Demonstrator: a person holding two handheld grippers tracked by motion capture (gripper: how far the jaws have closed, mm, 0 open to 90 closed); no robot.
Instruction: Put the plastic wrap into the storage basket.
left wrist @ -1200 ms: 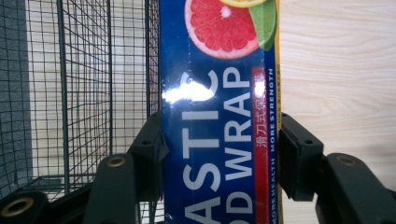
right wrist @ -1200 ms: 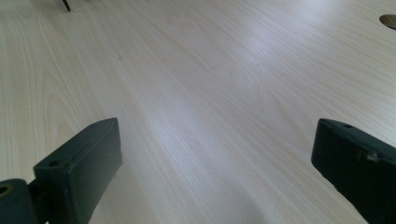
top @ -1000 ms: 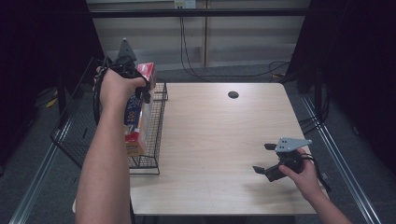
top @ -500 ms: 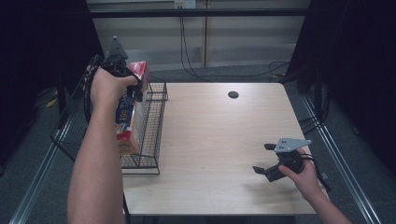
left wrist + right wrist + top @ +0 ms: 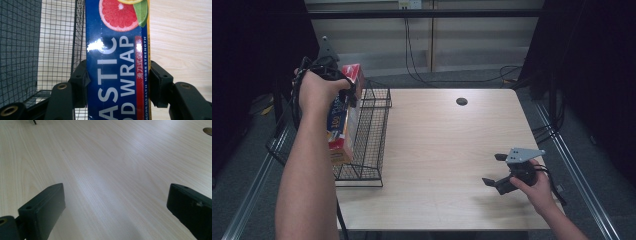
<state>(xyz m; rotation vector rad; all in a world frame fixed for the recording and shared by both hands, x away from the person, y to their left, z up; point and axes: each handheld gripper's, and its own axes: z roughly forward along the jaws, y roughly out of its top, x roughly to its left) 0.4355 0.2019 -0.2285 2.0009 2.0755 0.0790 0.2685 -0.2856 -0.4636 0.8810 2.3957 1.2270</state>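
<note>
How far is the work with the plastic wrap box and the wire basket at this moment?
Done: the left gripper has its jaws shut on the plastic wrap box. In hand: the box hangs upright over the wire basket, its lower end inside or just above it. Left: setting the box down and letting go, whichever way it is going. The right gripper rests open on the table.

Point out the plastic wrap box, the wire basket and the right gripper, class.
plastic wrap box (image 5: 116,65): left gripper view, its blue printed face.
wire basket (image 5: 373,131): high view, its right mesh wall.
right gripper (image 5: 493,169): high view, midway between its jaw tips.
</note>
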